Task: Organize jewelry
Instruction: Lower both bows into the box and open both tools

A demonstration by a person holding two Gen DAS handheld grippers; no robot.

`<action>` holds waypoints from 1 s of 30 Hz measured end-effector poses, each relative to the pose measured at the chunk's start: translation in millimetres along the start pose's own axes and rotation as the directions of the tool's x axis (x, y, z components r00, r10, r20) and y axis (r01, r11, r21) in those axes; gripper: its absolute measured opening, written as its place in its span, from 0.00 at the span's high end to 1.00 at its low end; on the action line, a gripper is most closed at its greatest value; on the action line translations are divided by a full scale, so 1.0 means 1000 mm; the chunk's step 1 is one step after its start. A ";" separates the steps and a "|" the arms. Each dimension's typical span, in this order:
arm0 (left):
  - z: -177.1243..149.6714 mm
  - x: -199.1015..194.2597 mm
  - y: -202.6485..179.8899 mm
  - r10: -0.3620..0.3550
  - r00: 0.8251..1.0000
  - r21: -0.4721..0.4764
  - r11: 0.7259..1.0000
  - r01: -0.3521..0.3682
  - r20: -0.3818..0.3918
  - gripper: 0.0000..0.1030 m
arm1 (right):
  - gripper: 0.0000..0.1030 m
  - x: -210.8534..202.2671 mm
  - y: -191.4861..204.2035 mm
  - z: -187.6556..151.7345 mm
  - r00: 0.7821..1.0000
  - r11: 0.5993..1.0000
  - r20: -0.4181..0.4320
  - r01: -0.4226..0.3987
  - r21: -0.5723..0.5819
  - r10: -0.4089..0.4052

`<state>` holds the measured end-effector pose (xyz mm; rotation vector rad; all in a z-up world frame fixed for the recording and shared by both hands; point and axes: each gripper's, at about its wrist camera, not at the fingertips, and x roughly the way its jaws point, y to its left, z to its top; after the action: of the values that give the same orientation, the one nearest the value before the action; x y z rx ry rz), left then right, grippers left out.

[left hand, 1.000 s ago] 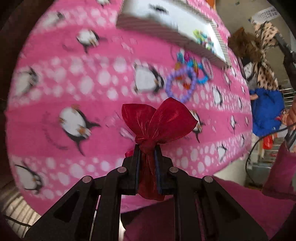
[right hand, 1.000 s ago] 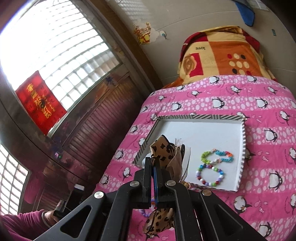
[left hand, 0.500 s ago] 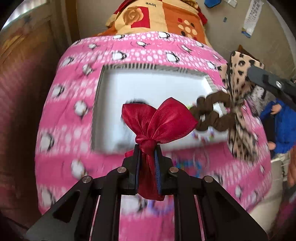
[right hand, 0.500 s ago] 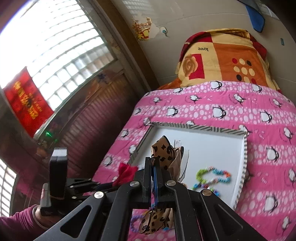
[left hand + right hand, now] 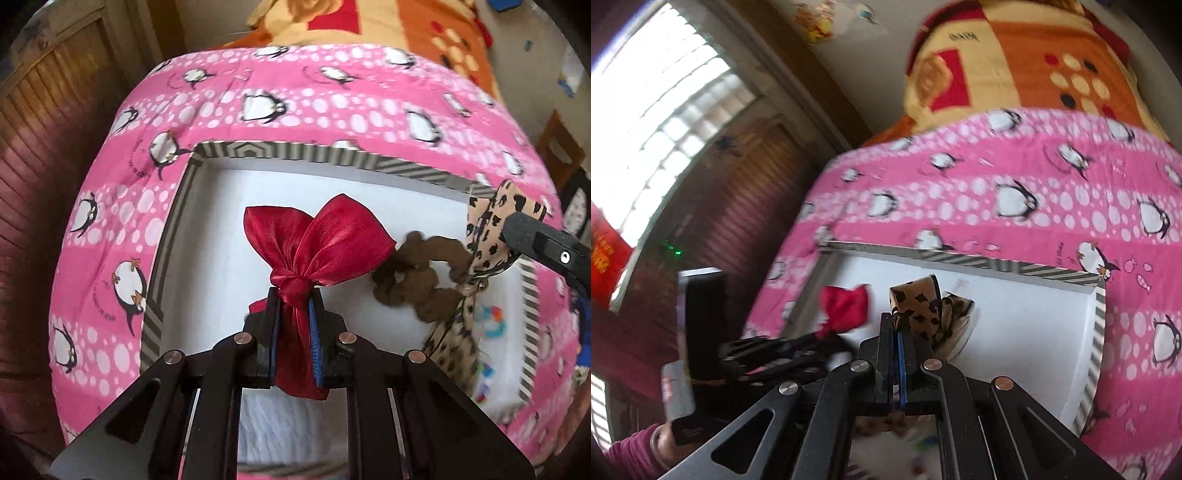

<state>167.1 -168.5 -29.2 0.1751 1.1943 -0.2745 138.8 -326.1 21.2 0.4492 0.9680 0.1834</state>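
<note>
A red satin bow (image 5: 314, 247) is pinched tight in the left gripper (image 5: 295, 325), held over the striped-rim tray (image 5: 280, 149) near its left edge. A leopard-print scrunchie (image 5: 919, 308) is clamped in the fully closed right gripper (image 5: 897, 350), over the tray's right half. Beaded bracelets (image 5: 489, 319) are lying by the tray's right edge, all pretty blurred.

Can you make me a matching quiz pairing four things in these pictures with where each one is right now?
Things:
1. red bow
2. leopard-print scrunchie
3. striped-rim tray
4. bead bracelets

Places:
A. lying in the tray
B. clamped in the right claw
C. resting on the penguin blanket
D. clamped in the left claw

Pairs: 1-D, 2-B, 3-C, 4-A
</note>
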 end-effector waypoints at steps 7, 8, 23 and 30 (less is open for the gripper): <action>0.004 0.020 -0.001 0.062 0.998 -0.002 0.998 -0.062 -0.001 0.82 | 0.99 0.028 -0.040 -0.003 0.988 0.990 -0.057 0.143 0.024 -0.141; 0.004 0.021 -0.001 0.065 0.998 0.000 0.998 -0.065 0.000 0.81 | 0.98 0.030 -0.042 -0.005 0.985 0.987 -0.078 0.159 0.025 -0.156; -0.016 -0.017 -0.003 0.063 0.995 -0.017 0.998 -0.062 0.072 0.46 | 0.61 -0.036 -0.003 -0.046 0.970 0.972 0.074 0.233 -0.033 -0.230; -0.051 -0.059 0.001 0.053 0.991 -0.029 0.998 -0.050 0.125 0.46 | 0.61 -0.061 0.025 -0.080 0.965 0.968 0.100 0.247 -0.033 -0.243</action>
<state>102.6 -146.3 7.2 0.1631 1.0661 -0.2216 39.9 -301.5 39.5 0.2899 0.9156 -0.0399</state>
